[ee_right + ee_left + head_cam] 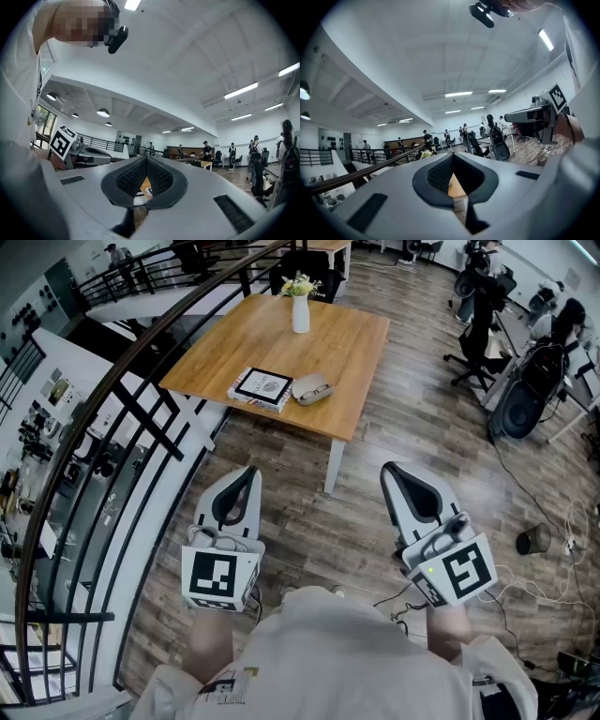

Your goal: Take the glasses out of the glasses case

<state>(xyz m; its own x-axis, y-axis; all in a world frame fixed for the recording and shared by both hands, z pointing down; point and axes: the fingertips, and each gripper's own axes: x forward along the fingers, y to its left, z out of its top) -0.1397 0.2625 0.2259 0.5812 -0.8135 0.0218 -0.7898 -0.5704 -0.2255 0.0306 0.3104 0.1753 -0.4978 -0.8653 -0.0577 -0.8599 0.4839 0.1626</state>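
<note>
The grey glasses case (312, 388) lies shut on the wooden table (356, 343), just right of a book (262, 387); the glasses are not visible. Both grippers hang level over the floor, well short of the table. My left gripper (251, 471) has its jaws together with nothing between them, and the left gripper view shows its tips (452, 154) meeting. My right gripper (388, 468) is also shut and empty, with its tips (146, 158) touching in the right gripper view. A strip of the table shows through each pair of jaws.
A white vase with flowers (300, 307) stands at the table's far side. A black stair railing (122, 427) runs along the left. Office chairs and bags (525, 381) crowd the right, and a small bin (532, 539) and cables lie on the wood floor.
</note>
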